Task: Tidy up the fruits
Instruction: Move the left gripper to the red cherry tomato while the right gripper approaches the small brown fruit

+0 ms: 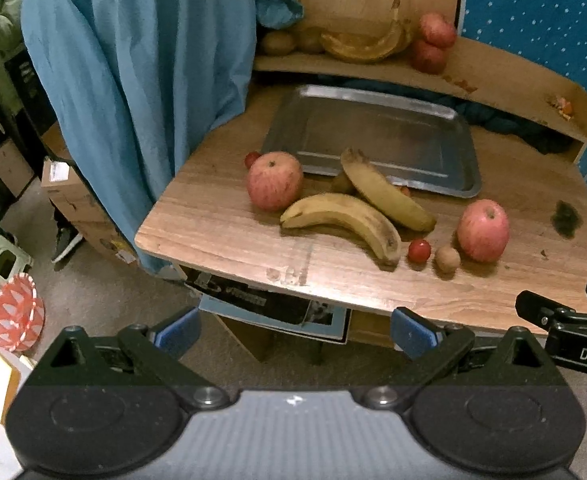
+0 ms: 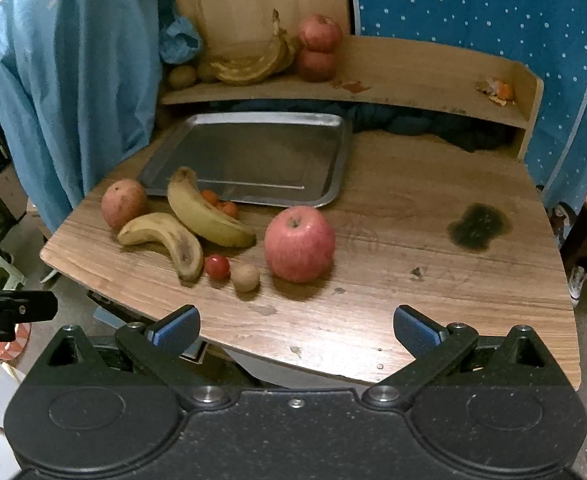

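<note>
Two bananas (image 2: pixel 161 240), two apples (image 2: pixel 299 244) before one tray (image 2: pixel 333 184).

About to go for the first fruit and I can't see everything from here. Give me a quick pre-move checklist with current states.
1. Left gripper open and not holding anything: ok.
2. Right gripper open and not holding anything: ok.
3. Metal tray free of fruit: ok.
4. Near apple standing apart, nothing leaning on it: ok.
5. Two bananas separated: not ok, they touch.
6. Both grippers short of the table, no contact with fruit: ok.
</note>
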{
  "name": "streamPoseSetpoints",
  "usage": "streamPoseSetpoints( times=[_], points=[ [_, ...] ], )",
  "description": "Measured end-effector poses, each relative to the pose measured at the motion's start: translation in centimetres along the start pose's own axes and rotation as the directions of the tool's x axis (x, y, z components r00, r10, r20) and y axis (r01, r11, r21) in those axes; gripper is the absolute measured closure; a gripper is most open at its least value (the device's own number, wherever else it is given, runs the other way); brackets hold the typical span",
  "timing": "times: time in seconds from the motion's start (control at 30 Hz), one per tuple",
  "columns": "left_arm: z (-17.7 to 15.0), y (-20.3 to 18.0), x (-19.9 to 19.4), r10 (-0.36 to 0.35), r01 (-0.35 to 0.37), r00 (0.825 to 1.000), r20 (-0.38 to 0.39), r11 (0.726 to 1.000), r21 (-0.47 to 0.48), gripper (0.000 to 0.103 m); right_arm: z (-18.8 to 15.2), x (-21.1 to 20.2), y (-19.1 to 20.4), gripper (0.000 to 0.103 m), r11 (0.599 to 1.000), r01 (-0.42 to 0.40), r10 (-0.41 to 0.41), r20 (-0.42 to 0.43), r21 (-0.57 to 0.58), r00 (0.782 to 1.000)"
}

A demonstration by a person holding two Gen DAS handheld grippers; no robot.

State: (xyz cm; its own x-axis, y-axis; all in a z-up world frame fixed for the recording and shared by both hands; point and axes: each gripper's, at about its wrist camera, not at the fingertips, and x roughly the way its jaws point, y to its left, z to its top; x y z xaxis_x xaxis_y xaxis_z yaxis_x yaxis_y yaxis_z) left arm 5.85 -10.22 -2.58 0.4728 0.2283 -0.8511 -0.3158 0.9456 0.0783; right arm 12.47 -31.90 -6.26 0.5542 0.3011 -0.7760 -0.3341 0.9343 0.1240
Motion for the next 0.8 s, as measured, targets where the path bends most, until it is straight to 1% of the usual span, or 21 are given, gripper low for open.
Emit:
streamPoseSetpoints(
  times=[0.13, 0.27, 0.37, 0.47, 0.53, 0.63, 0.7, 0.8],
  points=[
    [1.1, 0.1, 2.2, -0.022, 0.023, 0.999, -0.037, 0.999, 0.027, 0.0, 0.3, 1.5, -0.2, 0.001, 0.999, -0.03, 0.031, -0.034, 0.029, 0.999],
    [2.9, -0.1, 5.2, -0.081, 0.087, 0.994, -0.073, 0.993, 0.079, 0.0, 1.2, 3.1, 0.4, 0.002, 0.999, -0.029, 0.031, -0.067, 0.034, 0.997],
    [4.7, -0.2, 7.4, -0.128, 0.14, 0.987, -0.102, 0.982, 0.123, 0.0, 1.9, 4.3, 1.0, 0.003, 0.999, -0.026, 0.031, -0.103, 0.045, 0.994],
    [6.4, 0.3, 9.4, -0.156, 0.175, 0.98, -0.12, 0.97, 0.169, 0.0, 2.6, 5.5, 2.1, 0.003, 0.998, -0.02, 0.029, -0.133, 0.067, 0.991],
    [7.4, 0.8, 10.7, -0.176, 0.202, 0.974, -0.14, 0.959, 0.197, 0.0, 3.0, 6.3, 2.6, 0.007, 0.996, 0.007, 0.005, -0.15, 0.084, 0.989],
    [8.5, 1.3, 11.8, -0.23, 0.266, 0.96, -0.16, 0.93, 0.253, 0.0, 3.1, 7.3, 3.2, 0.013, 0.991, 0.066, -0.045, -0.174, 0.115, 0.984],
    [8.9, 1.1, 12.1, -0.276, 0.317, 0.946, -0.168, 0.895, 0.314, 0.0, 2.9, 7.6, 3.4, 0.017, 0.985, 0.106, -0.08, -0.184, 0.135, 0.98],
    [9.2, 0.2, 12.2, -0.337, 0.385, 0.923, -0.187, 0.818, 0.427, 0.0, 2.6, 7.7, 3.6, 0.019, 0.975, 0.13, -0.095, -0.189, 0.181, 0.977]
  ],
)
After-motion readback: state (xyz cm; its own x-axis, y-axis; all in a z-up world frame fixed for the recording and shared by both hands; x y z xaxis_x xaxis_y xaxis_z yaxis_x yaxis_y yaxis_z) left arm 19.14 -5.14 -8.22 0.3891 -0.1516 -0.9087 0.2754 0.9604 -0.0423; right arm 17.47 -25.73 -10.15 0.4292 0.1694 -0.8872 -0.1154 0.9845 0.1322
